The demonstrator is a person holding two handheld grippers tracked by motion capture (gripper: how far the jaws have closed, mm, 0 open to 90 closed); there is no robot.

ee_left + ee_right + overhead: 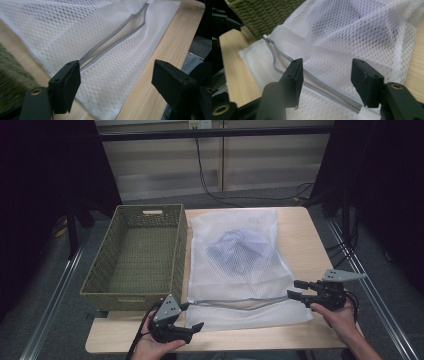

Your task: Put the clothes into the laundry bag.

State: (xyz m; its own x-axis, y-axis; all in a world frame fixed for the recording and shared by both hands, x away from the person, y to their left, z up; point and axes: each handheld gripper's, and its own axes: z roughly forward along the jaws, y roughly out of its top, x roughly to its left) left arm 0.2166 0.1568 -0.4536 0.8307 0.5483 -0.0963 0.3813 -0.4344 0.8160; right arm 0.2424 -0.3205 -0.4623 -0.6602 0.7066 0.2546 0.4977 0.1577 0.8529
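Currently between grips: left gripper [196, 326] and right gripper [292, 289] both with jaws wide, nothing between the pads, each poised at one end of the grey zipper [240, 302] on the white mesh laundry bag [235, 265]. Judged step: re-gripping the bag at its zipper ends, probably to close it or lift it toward the green woven basket [134, 292]. For a clean grip: come down square onto the grey band itself, not onto loose mesh alone; bite shallow so only the hem is pinched, not the table [300, 227]; keep the two ends at similar tension so the zipper runs straight rather than bowed, as it appears now near the middle. Watch for mesh snagging on a jaw corner. Bag: flat on the light wooden table, just right of the basket and seemingly touching its wall; fine honeycomb netting, translucent, limp. Bluish-grey garment [239, 251] bunched inside, toward the far half. Zipper slightly parted along part of its length, near edge of bag folded below it.
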